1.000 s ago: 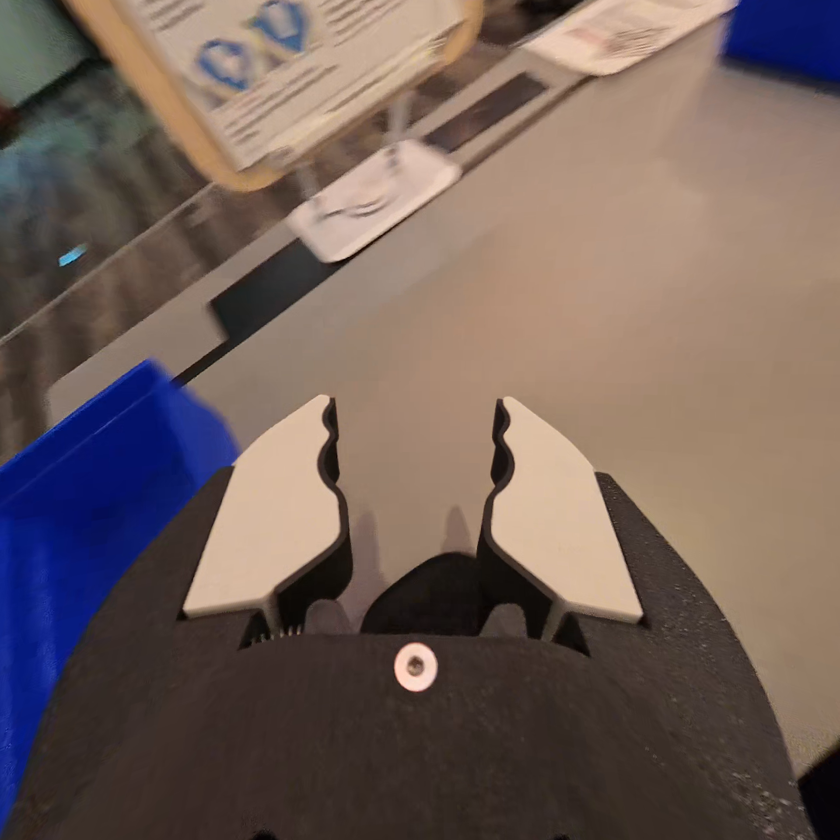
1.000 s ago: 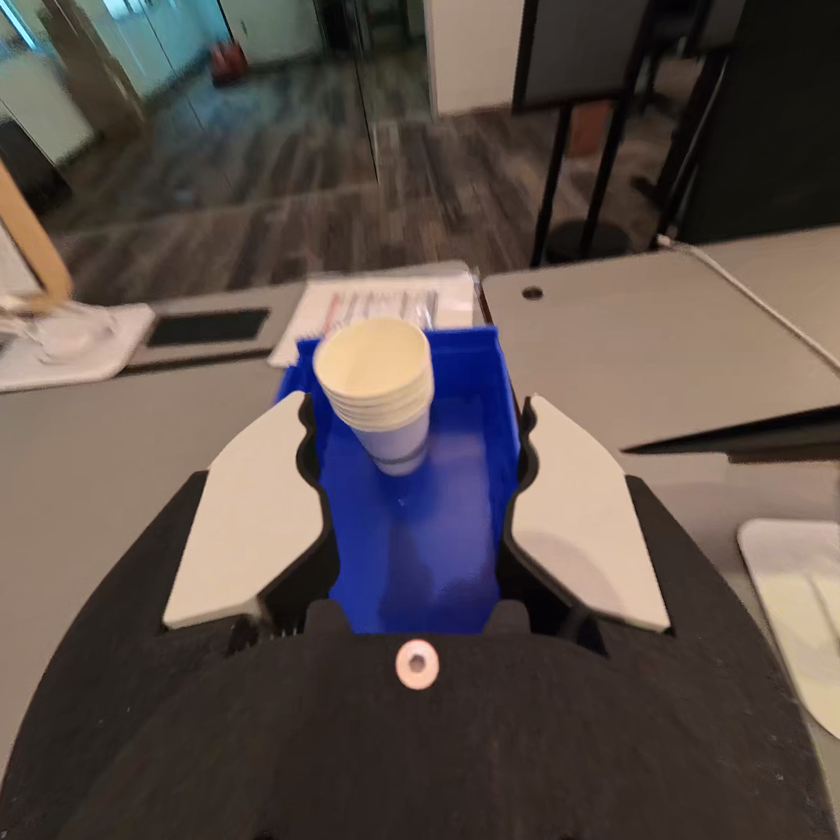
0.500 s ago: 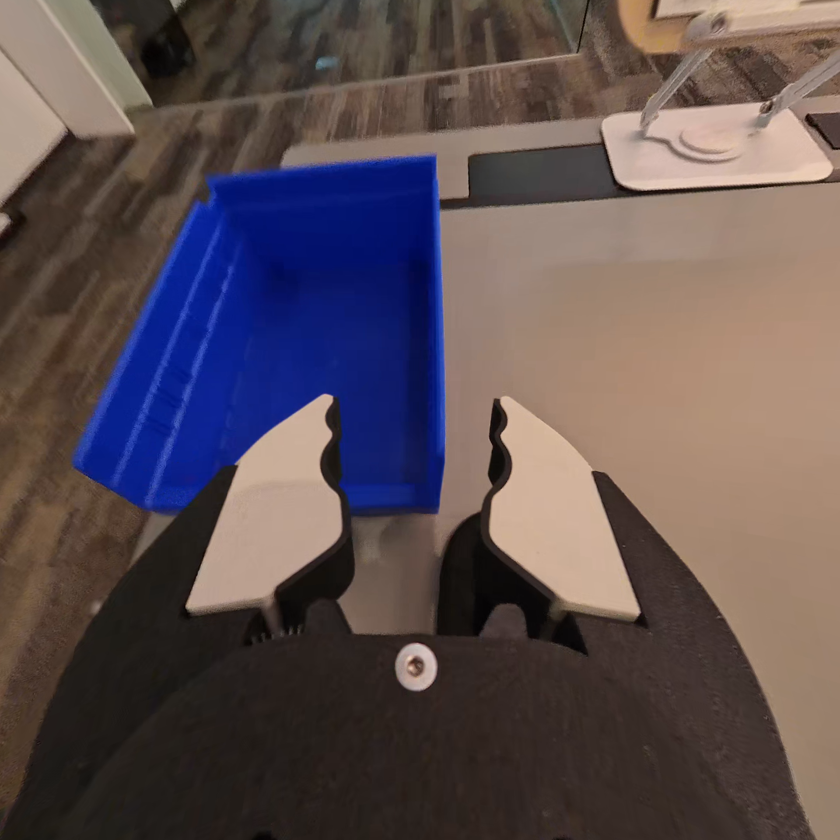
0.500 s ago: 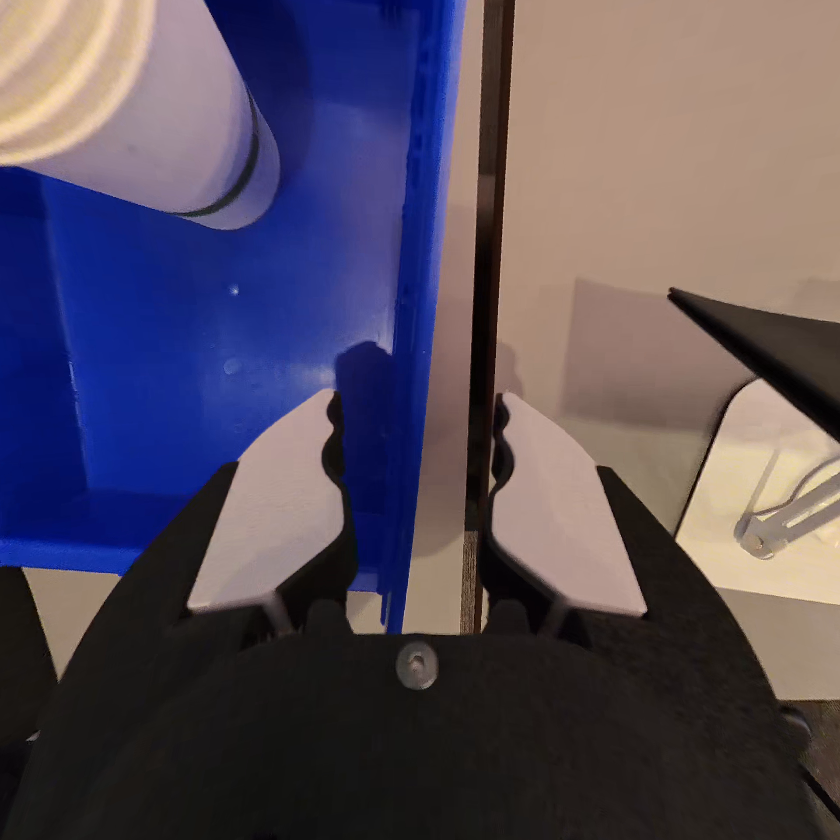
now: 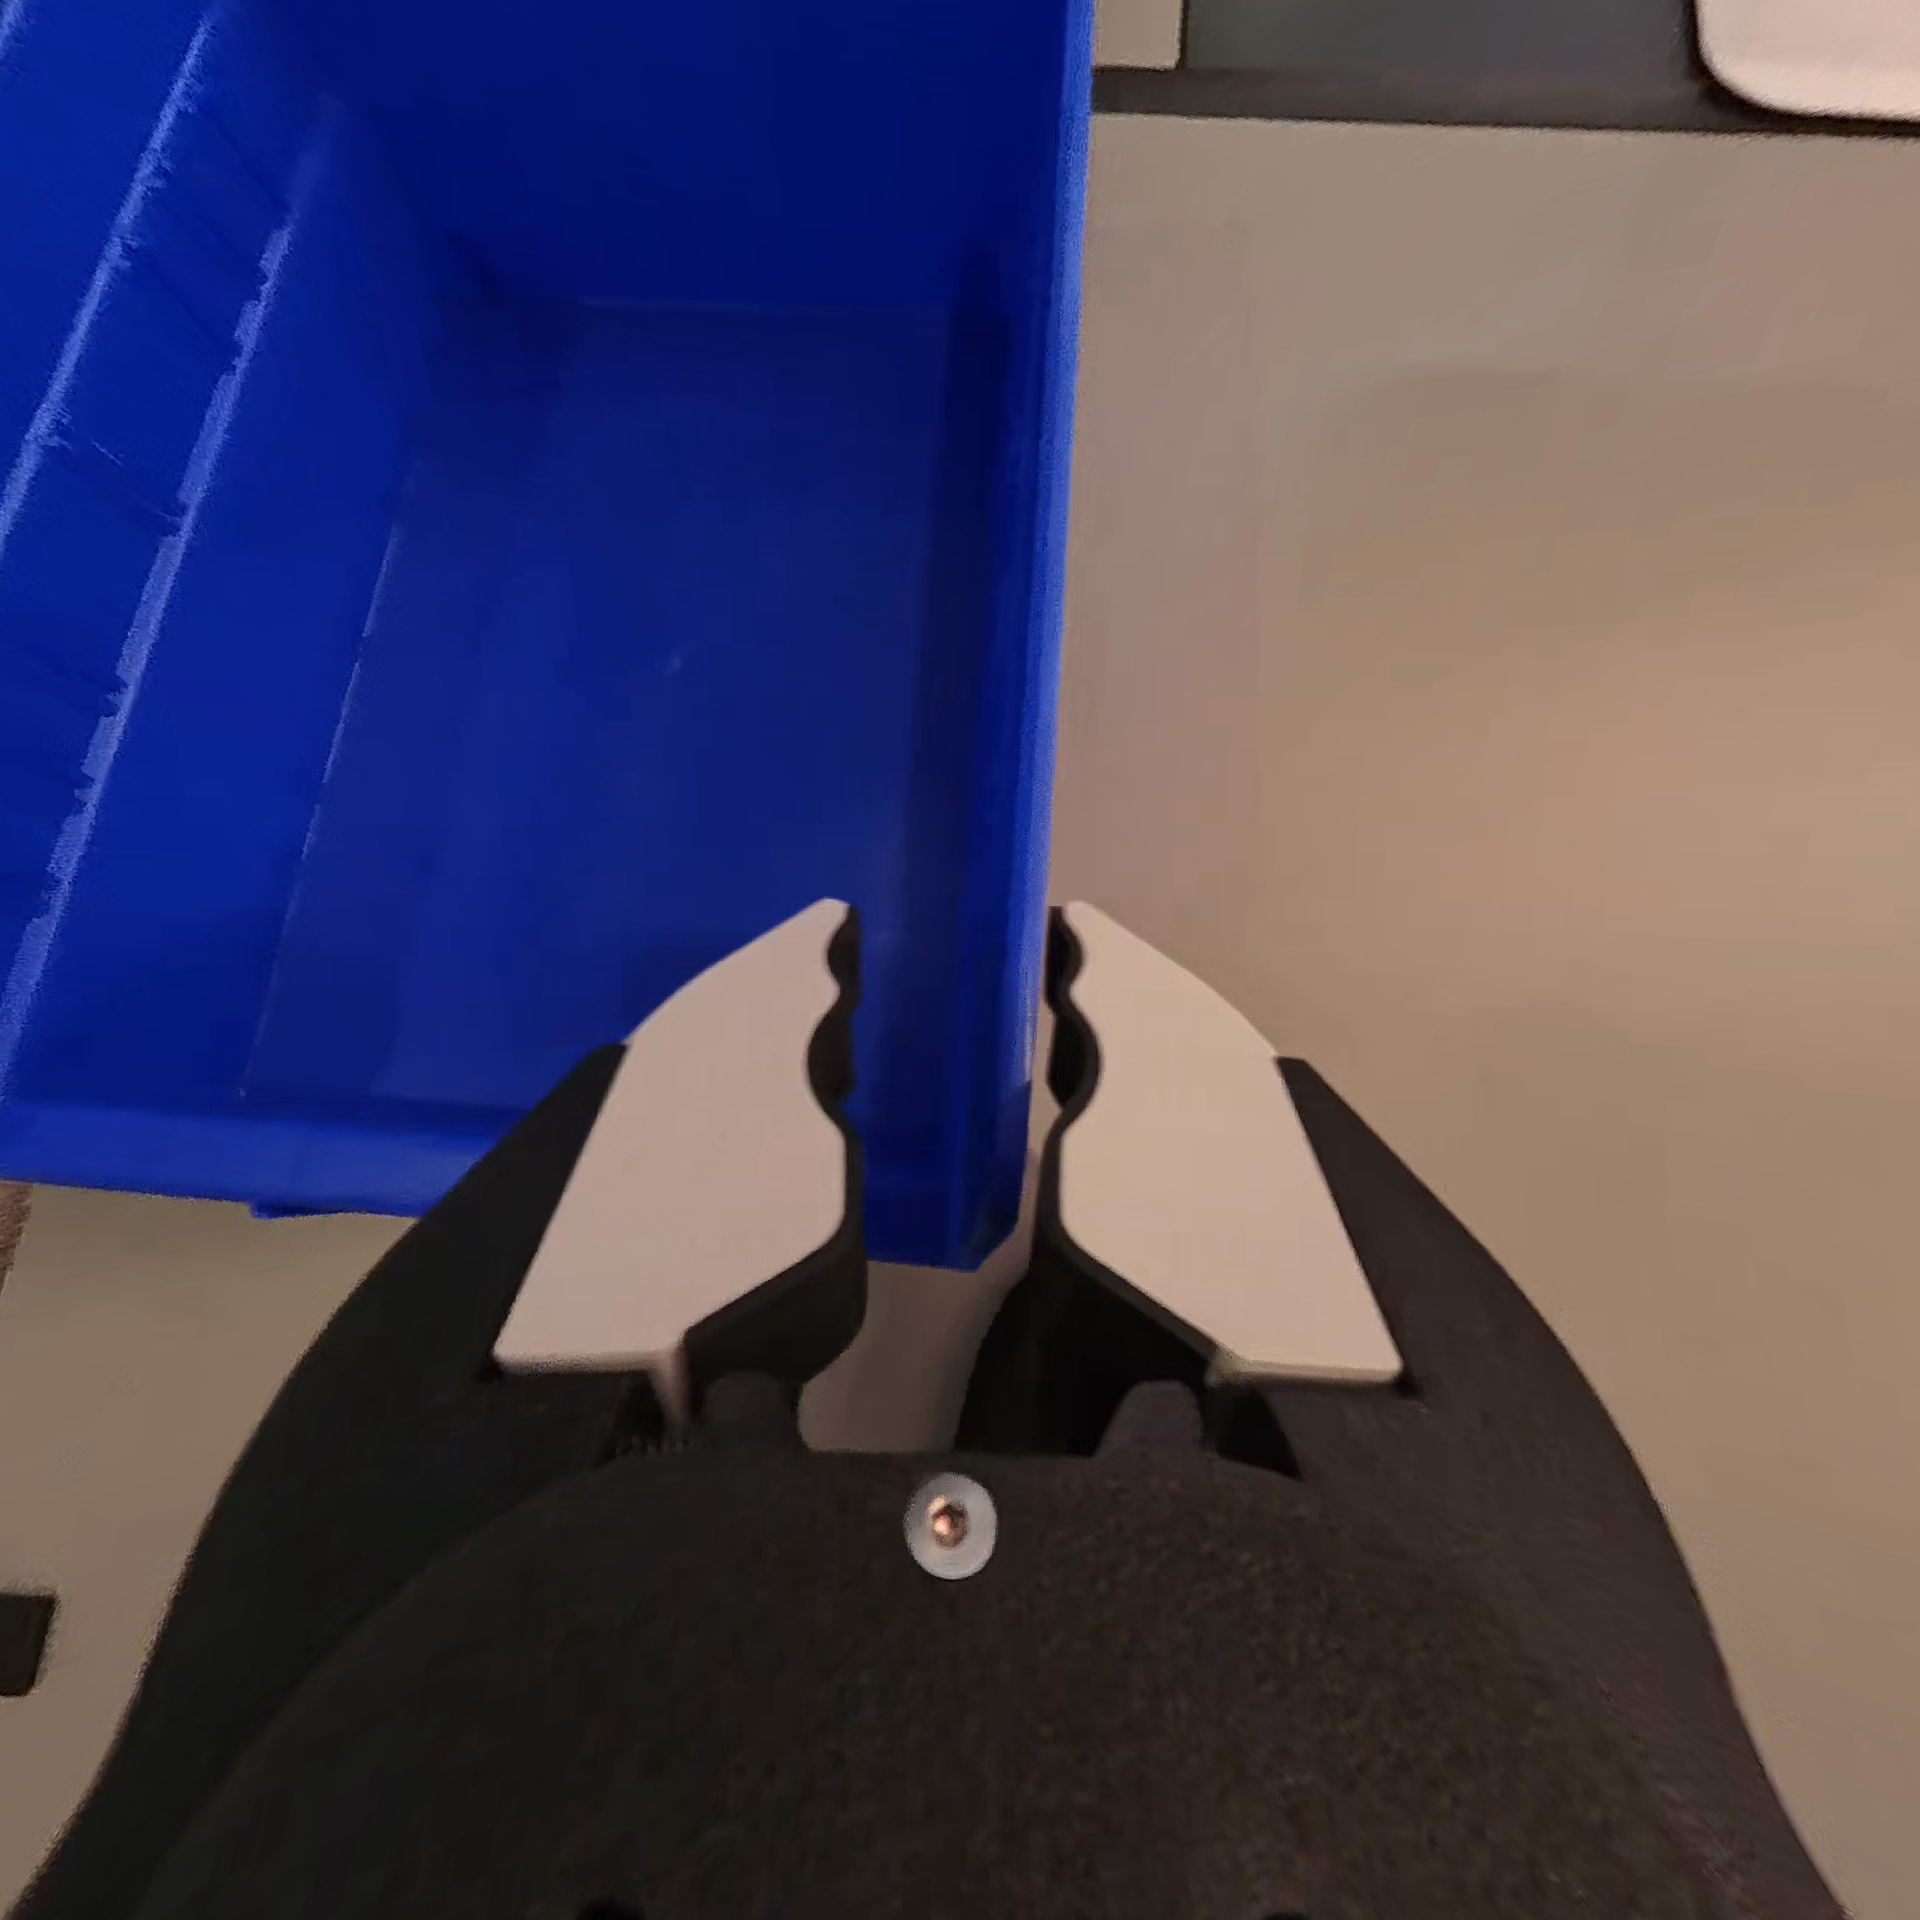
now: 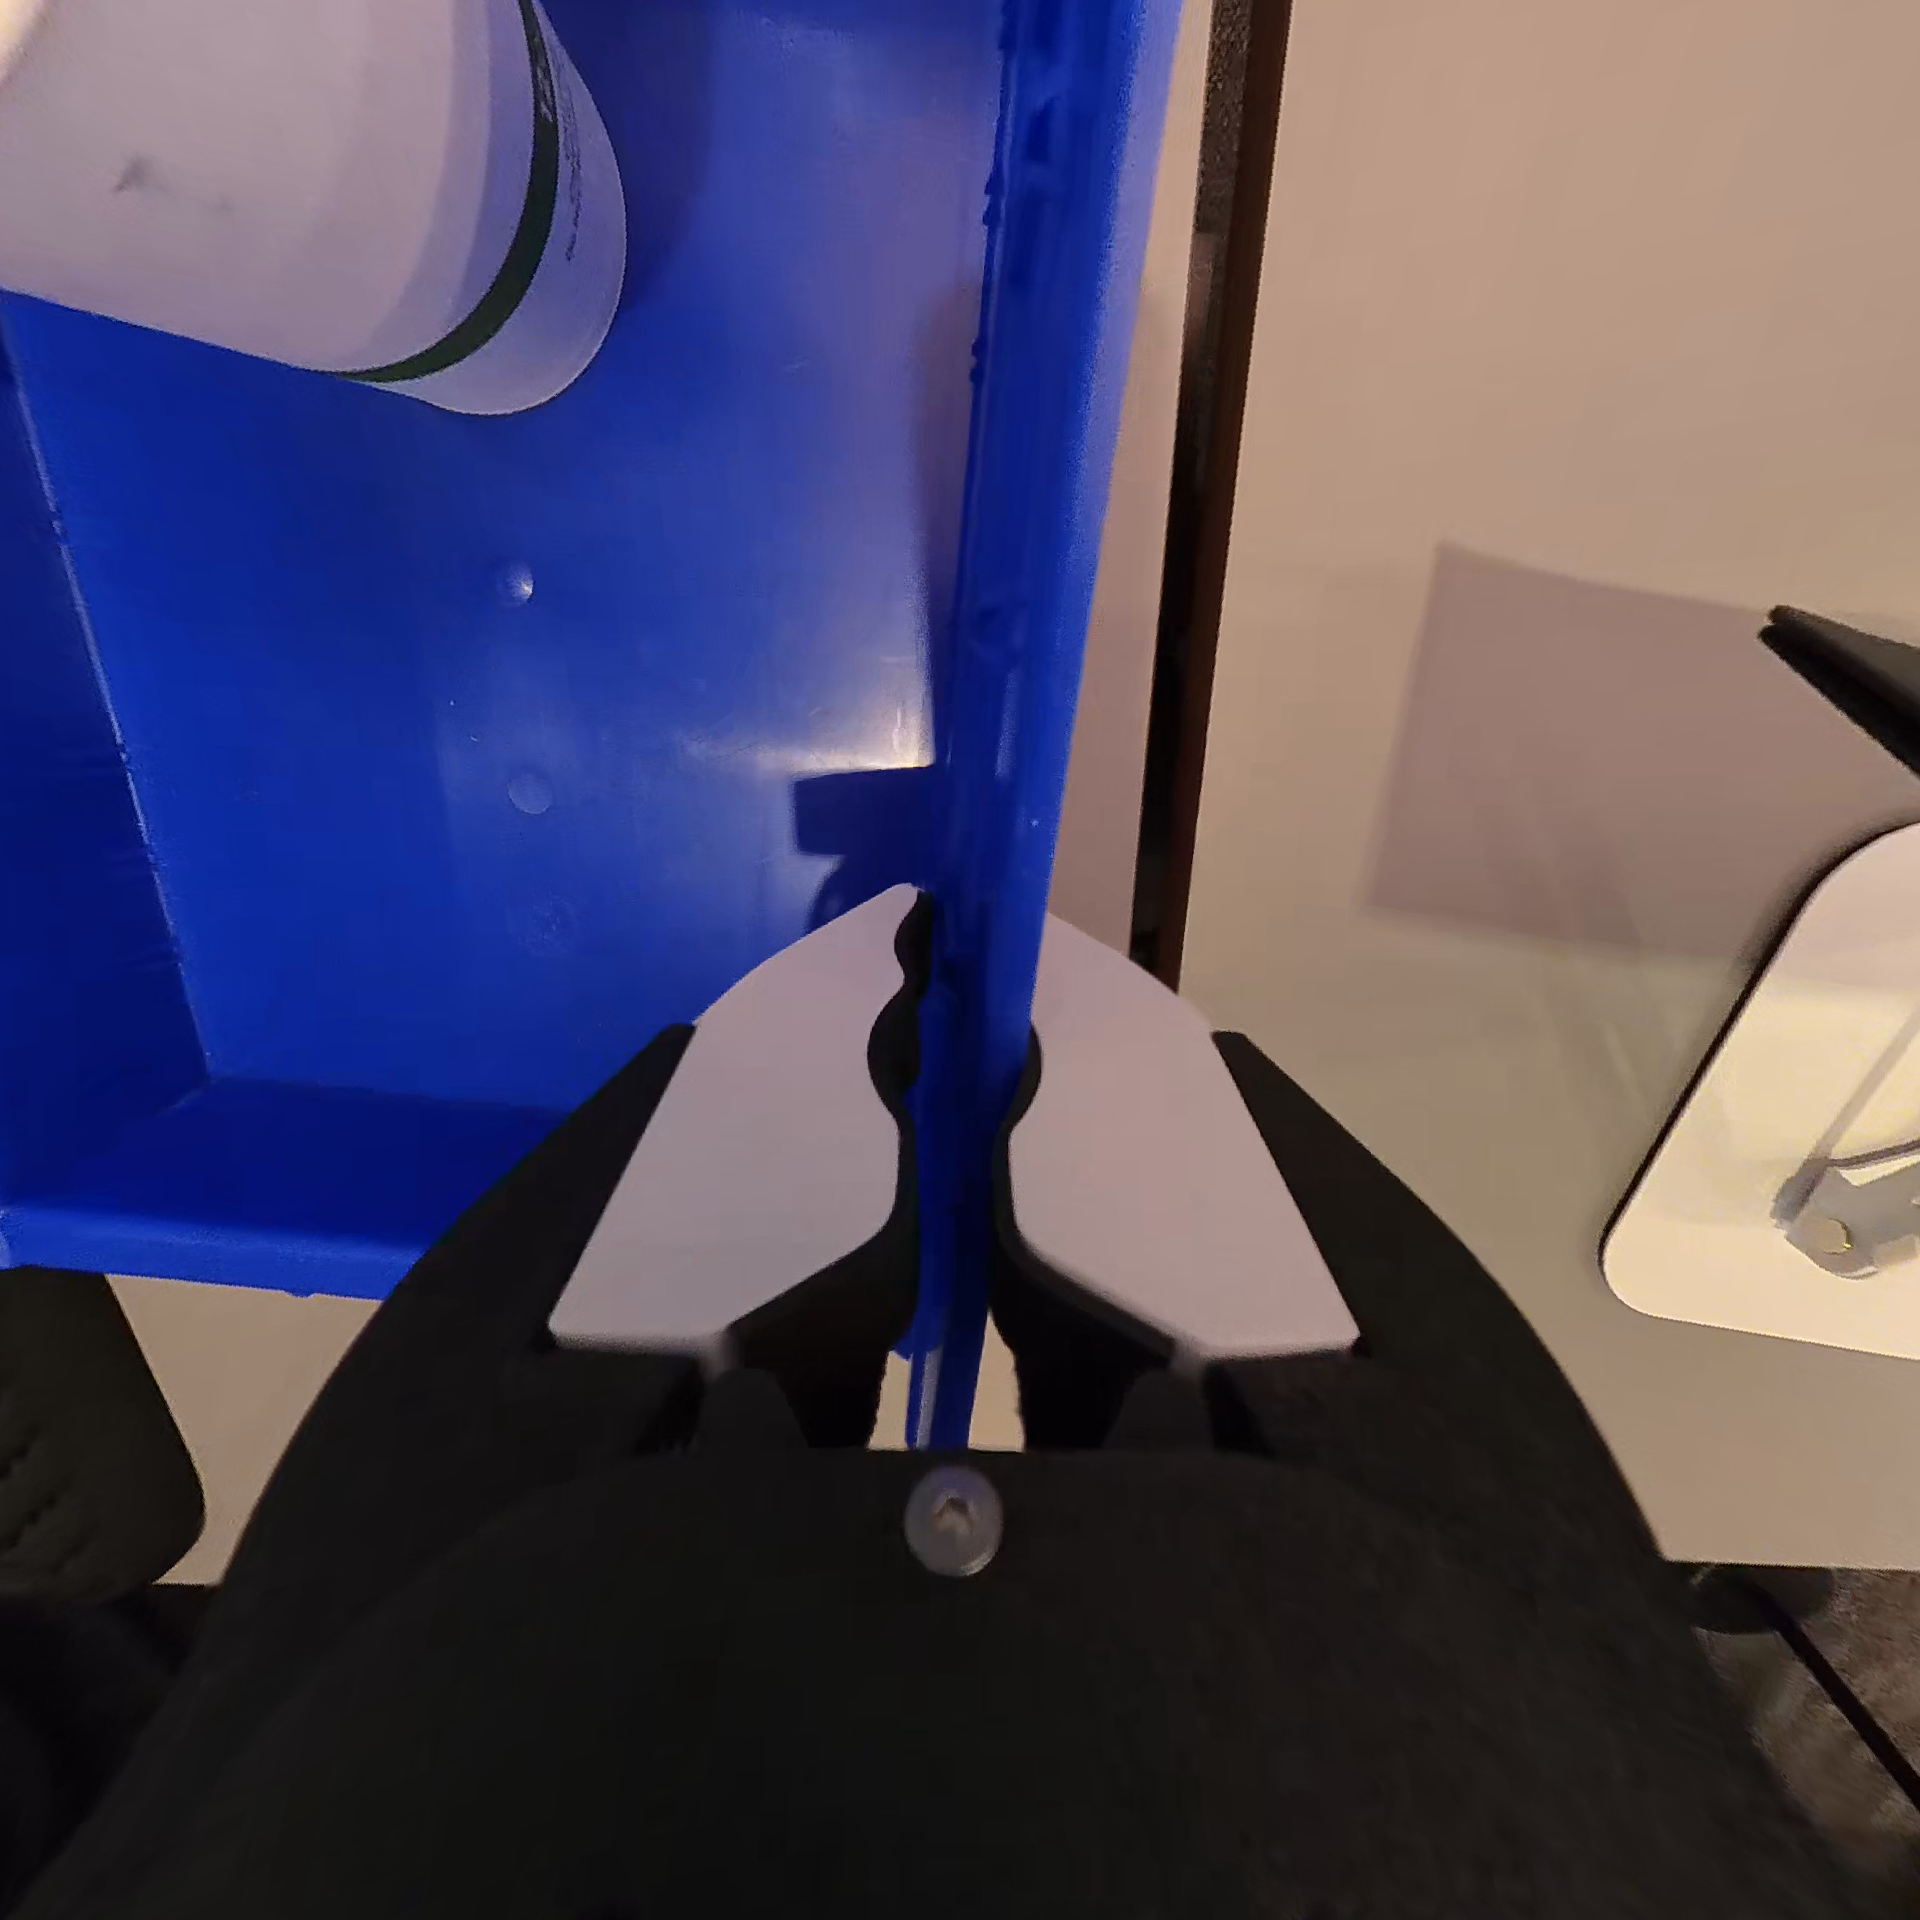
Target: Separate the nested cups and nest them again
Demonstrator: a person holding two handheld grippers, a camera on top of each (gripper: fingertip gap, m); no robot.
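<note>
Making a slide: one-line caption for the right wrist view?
Right gripper clamps the blue bin's side wall, nested paper cups inside.

Two matching black grippers with pale finger plates

The left gripper (image 5: 951, 914) has a broad, matte black, grainy body that widens toward the near edge, with one round silver screw (image 5: 950, 1542) at its middle. Its two fingers (image 5: 717, 1122) carry flat, light grey plates over black pads with wavy inner edges. The right gripper (image 6: 971, 914) is built alike, with the same pale plates and a central screw (image 6: 952, 1538).
</note>
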